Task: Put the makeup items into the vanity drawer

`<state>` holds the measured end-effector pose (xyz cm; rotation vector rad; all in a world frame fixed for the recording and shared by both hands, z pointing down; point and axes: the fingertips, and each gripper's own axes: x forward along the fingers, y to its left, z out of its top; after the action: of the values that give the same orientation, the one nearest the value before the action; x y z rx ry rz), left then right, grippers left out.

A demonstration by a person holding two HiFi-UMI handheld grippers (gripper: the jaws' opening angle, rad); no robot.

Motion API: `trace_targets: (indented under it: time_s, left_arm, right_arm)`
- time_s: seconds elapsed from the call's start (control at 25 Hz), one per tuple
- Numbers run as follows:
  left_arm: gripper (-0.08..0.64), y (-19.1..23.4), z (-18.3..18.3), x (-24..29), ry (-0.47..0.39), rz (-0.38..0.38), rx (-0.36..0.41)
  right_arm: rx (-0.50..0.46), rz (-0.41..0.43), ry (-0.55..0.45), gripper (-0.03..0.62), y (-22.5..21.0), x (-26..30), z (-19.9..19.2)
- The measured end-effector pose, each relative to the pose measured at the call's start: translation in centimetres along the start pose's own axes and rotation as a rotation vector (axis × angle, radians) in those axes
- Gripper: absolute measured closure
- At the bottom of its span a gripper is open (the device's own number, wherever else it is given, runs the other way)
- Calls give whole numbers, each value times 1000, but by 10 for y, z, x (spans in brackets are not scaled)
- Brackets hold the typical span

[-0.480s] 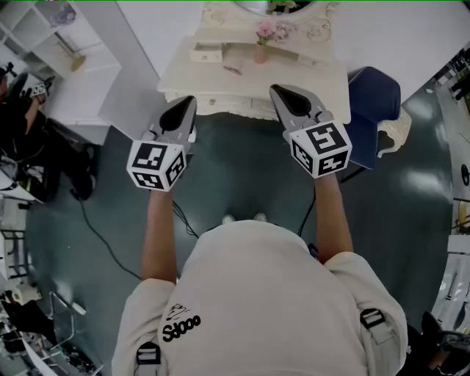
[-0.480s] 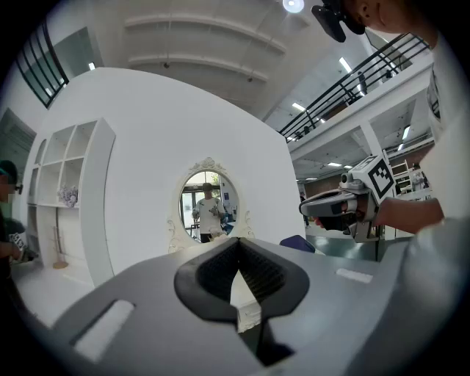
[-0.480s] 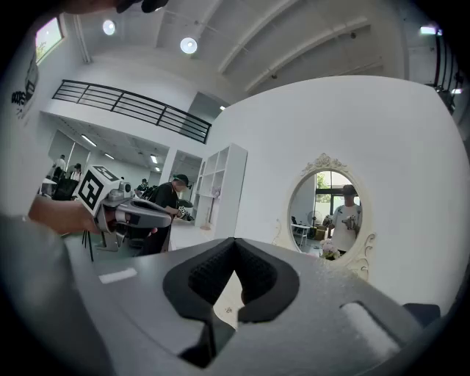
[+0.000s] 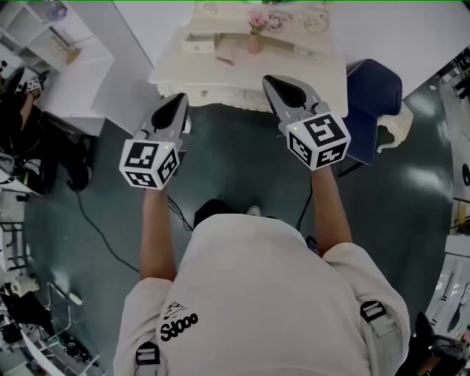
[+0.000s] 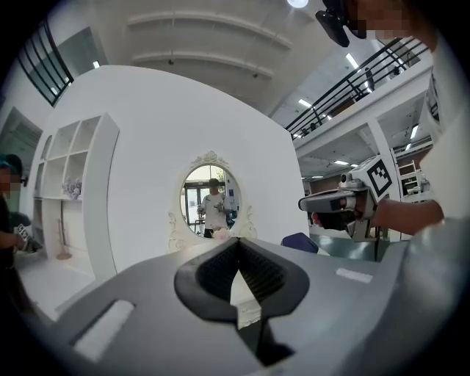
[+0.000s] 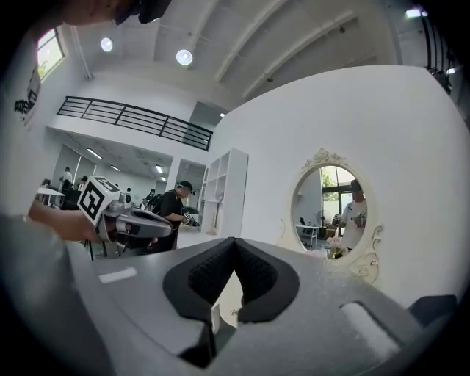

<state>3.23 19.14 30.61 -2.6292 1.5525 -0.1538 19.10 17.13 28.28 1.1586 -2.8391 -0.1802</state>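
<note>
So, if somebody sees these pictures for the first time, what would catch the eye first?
Most likely the left gripper and right gripper with their black-and-white marker cubes, held out side by side at the centre of the head view, both shut and empty. Just beyond them stands a cream vanity table with an oval mirror and pink flowers, a navy chair at its right.

two hand-held grippers (image 4: 178, 104) (image 4: 277, 86), one vanity (image 4: 213, 73), one mirror (image 5: 209, 198), one blue chair (image 4: 374, 92)

shirt back print (image 4: 181, 321): black script logo, reads roughly "Sdooo"; letters uncertain
left claw cube (image 4: 149, 163): black-and-white square code markers
right claw cube (image 4: 317, 139): black-and-white square code markers
</note>
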Motion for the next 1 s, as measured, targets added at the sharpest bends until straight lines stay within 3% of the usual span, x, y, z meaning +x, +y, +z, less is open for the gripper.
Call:
trace_targets:
  time_s: [0.48,1.0]
  left_arm:
    - [541,39,-16,41,20,20,-6]
    - [541,170,-22,147,26,-10,-37]
  right_arm:
    - [-10,32,45,590,-24,53,-22]
    - [-26,26,96,591,-80,203,-22]
